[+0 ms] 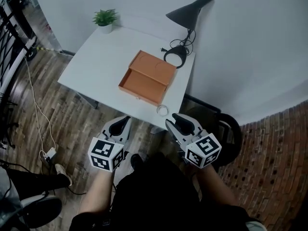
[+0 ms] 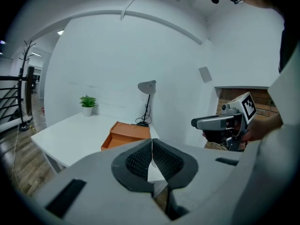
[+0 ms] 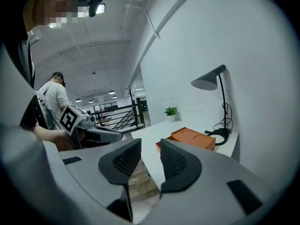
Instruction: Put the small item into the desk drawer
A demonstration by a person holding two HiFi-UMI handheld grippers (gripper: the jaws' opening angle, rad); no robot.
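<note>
An orange drawer box stands on the white desk, its drawer pulled out toward me. A small pale ring lies on the desk near the front edge, just right of the drawer. My left gripper hovers below the desk's front edge, shut with nothing between its jaws. My right gripper is just below the ring, and its jaws stand open and empty. The box also shows in the left gripper view and the right gripper view. The ring is hidden in both gripper views.
A black desk lamp with a coiled cable stands at the desk's back right, and a potted plant sits at the back left corner. A black round object sits on the floor to the right. Cables run over the wooden floor. A person stands in the background.
</note>
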